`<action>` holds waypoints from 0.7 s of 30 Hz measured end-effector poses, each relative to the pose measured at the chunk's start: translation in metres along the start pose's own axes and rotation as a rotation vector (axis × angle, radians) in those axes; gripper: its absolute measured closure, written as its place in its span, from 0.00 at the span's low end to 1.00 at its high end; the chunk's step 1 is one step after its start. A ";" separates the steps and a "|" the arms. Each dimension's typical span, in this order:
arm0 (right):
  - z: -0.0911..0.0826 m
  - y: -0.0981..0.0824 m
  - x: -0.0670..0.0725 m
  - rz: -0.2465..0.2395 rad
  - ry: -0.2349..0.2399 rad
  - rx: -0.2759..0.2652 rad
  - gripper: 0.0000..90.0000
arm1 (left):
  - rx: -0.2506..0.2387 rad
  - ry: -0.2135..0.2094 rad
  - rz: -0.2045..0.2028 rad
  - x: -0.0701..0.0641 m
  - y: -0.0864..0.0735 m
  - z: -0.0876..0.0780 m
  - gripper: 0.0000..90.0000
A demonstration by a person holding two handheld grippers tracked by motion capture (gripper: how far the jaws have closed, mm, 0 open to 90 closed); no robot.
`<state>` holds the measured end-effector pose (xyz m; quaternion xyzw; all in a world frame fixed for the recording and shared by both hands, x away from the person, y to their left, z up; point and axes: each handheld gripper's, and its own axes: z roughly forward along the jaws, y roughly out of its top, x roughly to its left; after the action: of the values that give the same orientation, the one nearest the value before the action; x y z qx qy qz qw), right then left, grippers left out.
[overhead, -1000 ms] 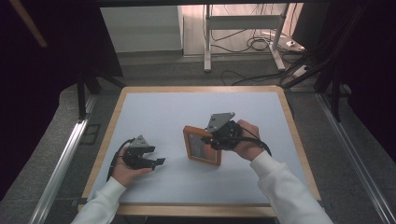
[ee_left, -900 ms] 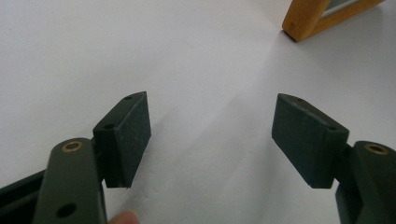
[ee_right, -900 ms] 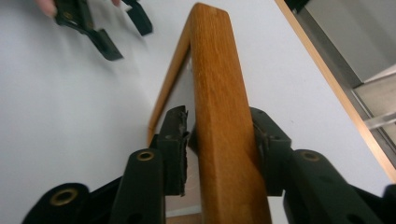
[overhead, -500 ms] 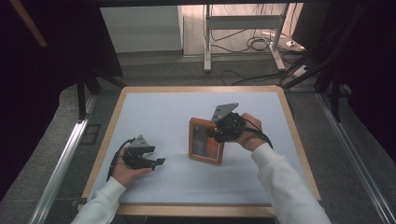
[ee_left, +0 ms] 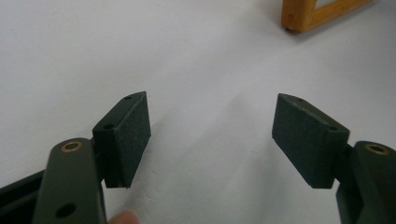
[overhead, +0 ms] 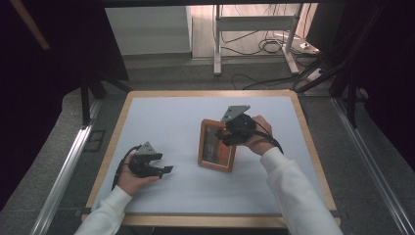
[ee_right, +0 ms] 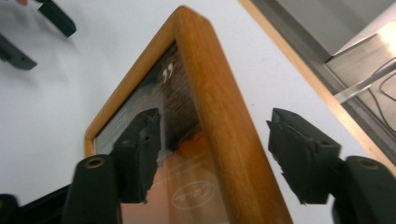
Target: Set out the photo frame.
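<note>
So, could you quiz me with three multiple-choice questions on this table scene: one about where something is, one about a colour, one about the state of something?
1. Where does the picture frame lie on the table?
A. beside the left gripper
B. at the right gripper, right of the middle
C. on the floor behind the table

2. What colour is the frame's border?
A. black
B. white
C. orange-brown wood

3. How do the jaws of the left gripper stand?
A. open, nothing between them
B. shut on the frame
C. shut on a cable

Answers: 1 B, as the high view shows the frame under the right gripper, whose jaws have just been opening and straddle its edge. 2 C, as the right gripper view shows warm wood. 3 A, as the left gripper view shows bare table between the pads.
</note>
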<state>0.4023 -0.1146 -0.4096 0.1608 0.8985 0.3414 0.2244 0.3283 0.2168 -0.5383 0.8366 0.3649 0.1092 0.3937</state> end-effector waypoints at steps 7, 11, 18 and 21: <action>-0.013 -0.002 0.001 0.121 -0.045 -0.081 0.18 | -0.004 0.001 0.001 0.000 0.000 -0.001 0.31; -0.028 -0.013 0.003 0.207 -0.063 -0.117 0.15 | -0.004 0.000 -0.001 -0.001 0.001 -0.002 0.31; -0.047 -0.044 0.007 0.321 -0.083 -0.187 0.16 | -0.008 0.000 -0.004 -0.002 0.001 -0.003 0.31; -0.056 -0.067 0.015 0.350 -0.074 -0.189 0.17 | -0.006 0.000 -0.005 -0.003 0.001 -0.002 0.31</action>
<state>0.3514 -0.1862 -0.4229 0.3051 0.8121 0.4516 0.2086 0.3261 0.2154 -0.5356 0.8345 0.3666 0.1095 0.3965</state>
